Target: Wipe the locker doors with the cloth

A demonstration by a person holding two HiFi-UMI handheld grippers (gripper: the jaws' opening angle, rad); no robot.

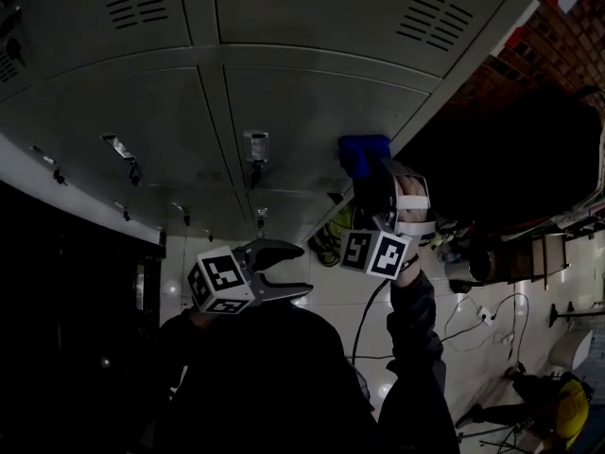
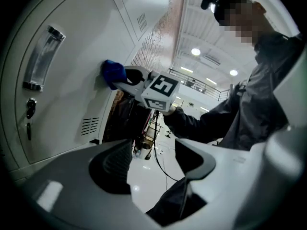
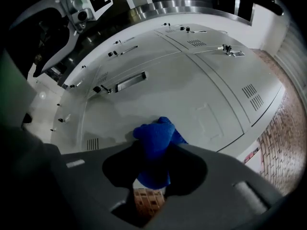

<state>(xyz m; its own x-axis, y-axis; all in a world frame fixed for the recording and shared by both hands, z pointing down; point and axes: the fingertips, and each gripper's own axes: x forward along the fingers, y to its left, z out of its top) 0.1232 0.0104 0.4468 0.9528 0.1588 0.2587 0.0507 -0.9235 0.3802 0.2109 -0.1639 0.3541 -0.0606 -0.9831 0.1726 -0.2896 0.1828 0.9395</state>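
A blue cloth [image 1: 364, 153] [image 3: 155, 150] is pressed against a grey locker door [image 1: 312, 121] near that door's right edge. My right gripper [image 1: 371, 185] [image 3: 153, 171] is shut on the cloth, which bulges out past its jaws. In the left gripper view the cloth [image 2: 113, 73] touches the pale door [image 2: 76, 80] with the right gripper [image 2: 125, 78] behind it. My left gripper [image 1: 288, 270] [image 2: 153, 159] hangs off the doors, open, nothing between its jaws.
Each locker door has a handle [image 1: 255, 147] [image 3: 129, 81] with a key lock and vent slots [image 1: 430, 19]. A brick wall [image 1: 558, 36] stands to the right of the lockers. Cables [image 1: 482, 315] and gear lie on the white floor below.
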